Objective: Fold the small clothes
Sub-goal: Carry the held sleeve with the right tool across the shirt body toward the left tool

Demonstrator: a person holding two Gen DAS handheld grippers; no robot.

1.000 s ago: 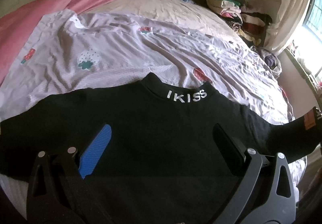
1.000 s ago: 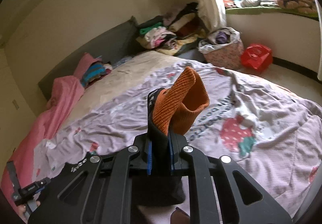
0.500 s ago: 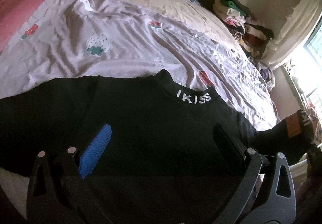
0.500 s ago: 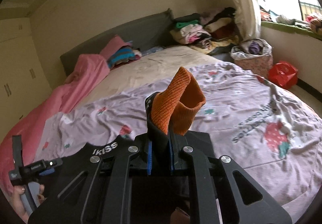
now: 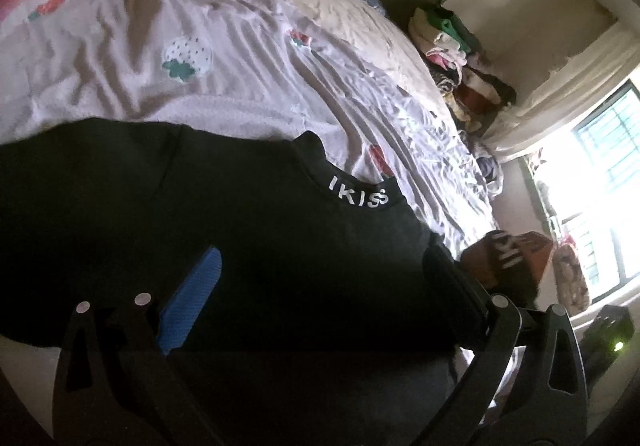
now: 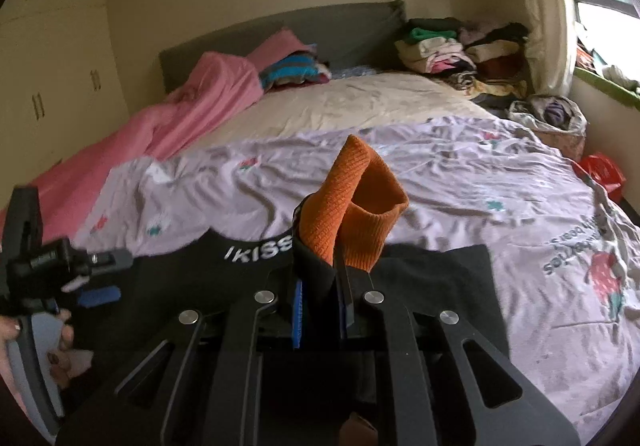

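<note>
A black sweater [image 5: 240,213] with "IKISS" on its collar lies spread on the lilac strawberry sheet [image 5: 248,93]. My left gripper [image 5: 320,252] hovers open just over the sweater's body, with nothing between its fingers. My right gripper [image 6: 320,274] is shut on the sweater's sleeve just below its orange cuff [image 6: 352,213], which stands up above the fingers. The lifted sleeve sits over the sweater [image 6: 440,286] near the collar. The cuff [image 5: 516,258] also shows at the right in the left wrist view. In the right wrist view the left gripper [image 6: 106,278] sits at the far left, held by a hand [image 6: 60,334].
A pink blanket [image 6: 192,113] runs along the bed's left side. Folded clothes are stacked in piles [image 6: 452,49] at the head of the bed on the right. A full bag [image 6: 552,117] and a red bag [image 6: 600,169] sit on the floor beside the bed, below the window.
My right gripper has carried the sleeve cuff leftward over the sweater's body, closer to the left gripper. The left gripper has rolled and shifted a little, still open.
</note>
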